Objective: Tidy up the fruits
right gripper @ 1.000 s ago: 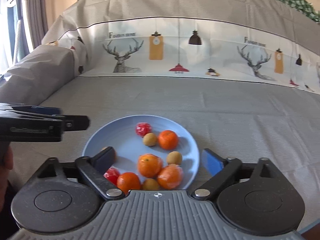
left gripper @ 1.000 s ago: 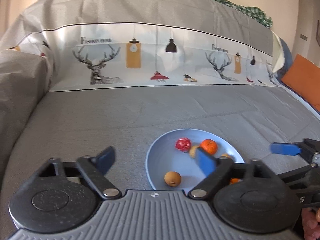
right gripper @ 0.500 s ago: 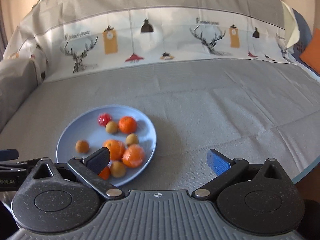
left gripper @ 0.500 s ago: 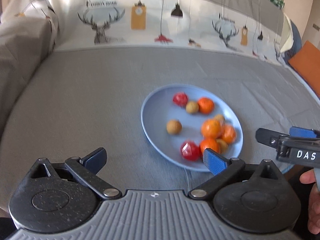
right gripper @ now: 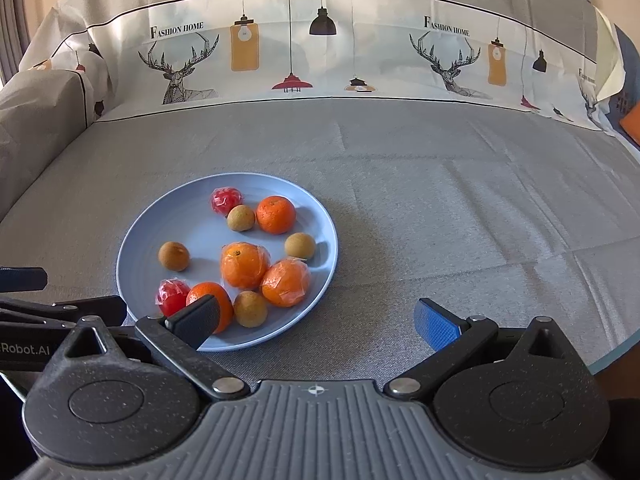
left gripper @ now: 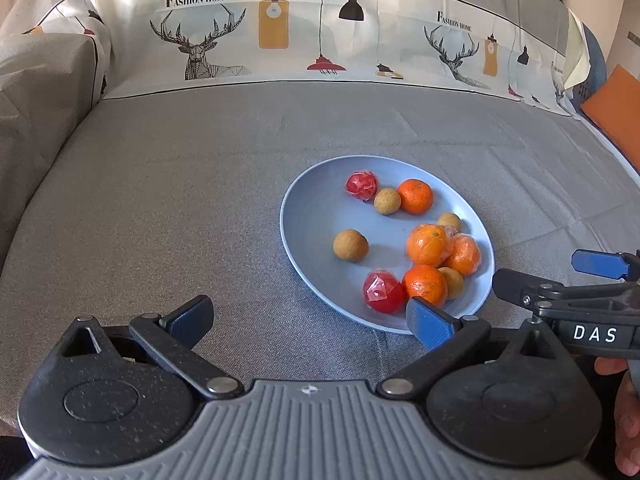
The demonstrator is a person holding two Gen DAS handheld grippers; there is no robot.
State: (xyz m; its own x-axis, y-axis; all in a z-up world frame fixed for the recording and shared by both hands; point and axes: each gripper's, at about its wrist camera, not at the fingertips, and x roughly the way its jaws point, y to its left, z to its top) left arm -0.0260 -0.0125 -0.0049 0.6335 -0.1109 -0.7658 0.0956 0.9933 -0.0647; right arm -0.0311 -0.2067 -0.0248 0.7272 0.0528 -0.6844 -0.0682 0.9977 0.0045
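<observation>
A light blue plate (left gripper: 316, 208) (right gripper: 160, 220) on the grey cloth holds several fruits: oranges (left gripper: 416, 196) (right gripper: 276, 214), some in clear wrap (right gripper: 245, 265), small brown round fruits (left gripper: 350, 245) (right gripper: 173, 256) and red wrapped ones (left gripper: 361, 185) (right gripper: 226, 199). My left gripper (left gripper: 310, 318) is open and empty, just short of the plate's near left rim. My right gripper (right gripper: 316, 320) is open and empty at the plate's near right rim; it also shows in the left wrist view (left gripper: 560, 276).
The grey cloth (right gripper: 440, 208) covers the table. A printed cloth with deer and lamps (left gripper: 280, 40) stands behind it. A covered bulk (left gripper: 36, 92) rises at the left. An orange cushion (left gripper: 612, 100) lies at the far right. The table's edge (right gripper: 612, 356) runs near right.
Both grippers have drawn back from over the plate and risen, so all the fruit shows. The right gripper swung right, then back toward the plate. Both jaws stayed open.
</observation>
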